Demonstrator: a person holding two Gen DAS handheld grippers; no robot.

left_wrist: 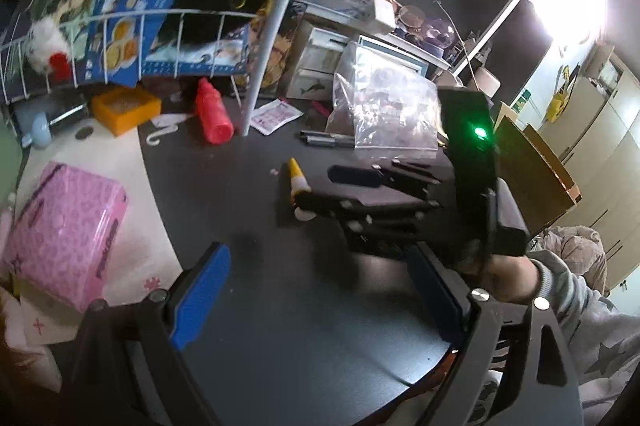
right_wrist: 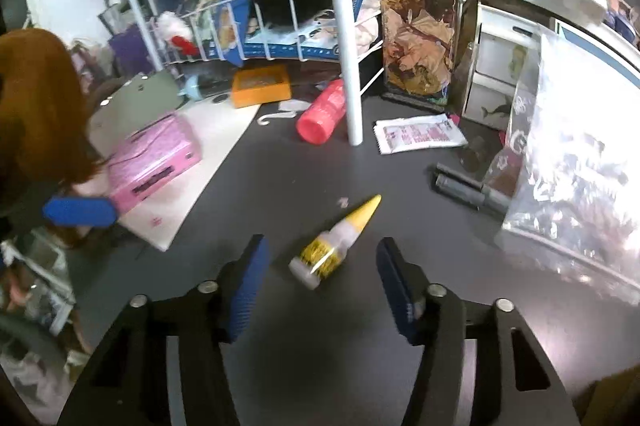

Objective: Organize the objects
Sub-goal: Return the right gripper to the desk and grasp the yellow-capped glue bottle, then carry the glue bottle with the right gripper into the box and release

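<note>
The right gripper (right_wrist: 320, 266) is hovering half-open (nothing gripped) around the yellow-capped glue bottle (right_wrist: 334, 246) lying low-centre; the left gripper (left_wrist: 316, 298) is gaping wide, empty.

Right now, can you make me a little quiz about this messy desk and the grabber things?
1. True or false: the right gripper is squeezing the glue bottle.
2. Which way does the glue bottle's yellow tip point? A) away from the right gripper, toward the white pole; B) toward the right gripper; C) straight up.
3. Fill in: the red bottle is lying on its ____ beside the white pole.

Key:
1. False. The glue bottle lies on the dark desk between the open blue pads, and neither pad touches it.
2. A.
3. Side.
</note>
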